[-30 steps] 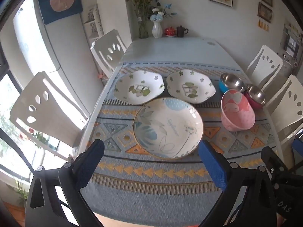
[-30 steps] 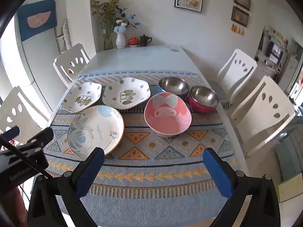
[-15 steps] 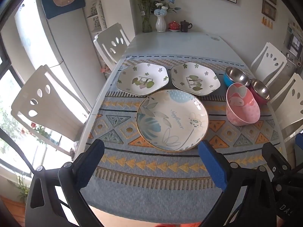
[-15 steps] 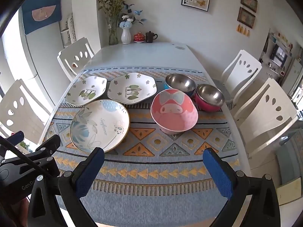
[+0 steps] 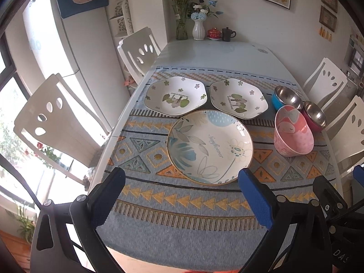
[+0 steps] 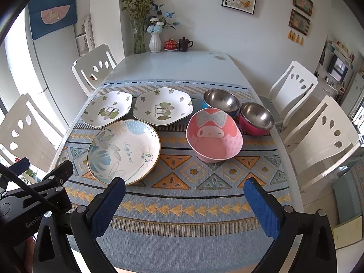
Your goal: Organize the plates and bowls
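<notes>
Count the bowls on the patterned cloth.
3: a pink bowl nearest, a blue-sided steel bowl behind it, and a red-sided steel bowl at the right. None looks hidden.

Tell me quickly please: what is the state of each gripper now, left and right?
Left gripper: open, holding nothing, above the mat before the round plate.
Right gripper: open, holding nothing, short of the pink bowl.

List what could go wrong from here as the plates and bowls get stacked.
The pink bowl sits tilted on the cloth and could roll when touched. The round plate has its far rim over the two flowered plates, so lifting it may drag them. Both grippers are open, holding nothing.
</notes>
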